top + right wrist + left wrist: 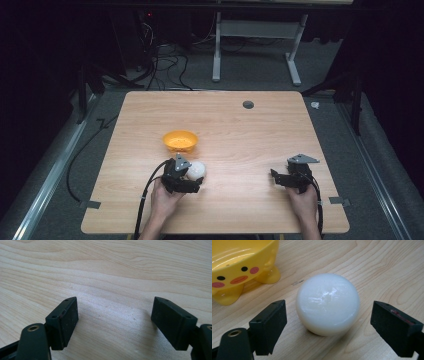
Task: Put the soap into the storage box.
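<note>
A white ball (195, 170) (327, 304) rests on the wooden table (240, 130). My left gripper (191, 180) (328, 327) is open, its jaws standing on either side of the ball with a gap on each side. Just beyond the ball stands a yellow bowl (180, 141) (239, 267) with small feet and a duck face. My right gripper (278, 179) (113, 322) is open over bare wood at the front right, with nothing between its jaws.
A small dark round disc (248, 104) lies near the table's far edge. Cables and the white legs of another table (217, 55) are on the floor behind. Bare wood lies between the two grippers.
</note>
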`<move>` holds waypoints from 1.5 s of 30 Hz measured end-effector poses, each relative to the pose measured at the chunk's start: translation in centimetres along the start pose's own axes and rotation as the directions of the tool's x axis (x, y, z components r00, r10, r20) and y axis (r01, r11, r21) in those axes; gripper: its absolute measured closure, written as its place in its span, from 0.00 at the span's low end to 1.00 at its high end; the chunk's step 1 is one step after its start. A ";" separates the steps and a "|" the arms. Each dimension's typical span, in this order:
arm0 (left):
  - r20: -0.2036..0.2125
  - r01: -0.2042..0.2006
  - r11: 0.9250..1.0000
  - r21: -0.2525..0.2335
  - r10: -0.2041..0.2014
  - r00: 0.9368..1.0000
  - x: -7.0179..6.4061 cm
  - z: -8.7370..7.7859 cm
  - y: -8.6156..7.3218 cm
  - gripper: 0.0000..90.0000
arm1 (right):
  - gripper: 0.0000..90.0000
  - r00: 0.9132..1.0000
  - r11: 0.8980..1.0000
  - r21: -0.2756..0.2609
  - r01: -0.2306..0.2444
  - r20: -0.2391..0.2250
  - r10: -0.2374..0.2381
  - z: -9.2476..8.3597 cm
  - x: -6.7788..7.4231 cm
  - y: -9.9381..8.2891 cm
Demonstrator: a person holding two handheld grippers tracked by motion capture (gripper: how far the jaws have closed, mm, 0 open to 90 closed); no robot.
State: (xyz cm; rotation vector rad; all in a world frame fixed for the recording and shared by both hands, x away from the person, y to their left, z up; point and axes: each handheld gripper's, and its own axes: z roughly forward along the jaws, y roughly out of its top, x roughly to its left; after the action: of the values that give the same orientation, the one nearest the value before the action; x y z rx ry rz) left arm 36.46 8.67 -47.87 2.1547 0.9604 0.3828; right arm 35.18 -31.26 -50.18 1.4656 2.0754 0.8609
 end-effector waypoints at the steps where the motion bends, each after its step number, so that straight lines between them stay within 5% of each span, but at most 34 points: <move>1: 0.001 0.004 1.000 0.006 -0.004 1.000 0.1 0.2 0.0 0.16 | 0.25 1.000 1.000 0.000 -0.001 0.000 0.001 0.0 0.0 0.0; 20: -0.024 -0.004 0.999 0.046 0.005 1.000 -0.1 2.5 0.1 0.16 | 0.25 1.000 1.000 0.000 -0.001 0.000 0.001 0.0 0.0 0.0; 45: -0.014 -0.002 1.000 0.029 0.002 1.000 -0.1 3.6 0.2 0.25 | 0.25 1.000 1.000 -0.001 -0.001 0.001 0.001 0.0 0.0 0.0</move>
State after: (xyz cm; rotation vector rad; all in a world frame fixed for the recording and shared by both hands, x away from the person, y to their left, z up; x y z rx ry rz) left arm 38.42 6.69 -50.19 2.1817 0.9768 0.3874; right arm 35.18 -31.24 -50.19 1.4665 2.0730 0.8612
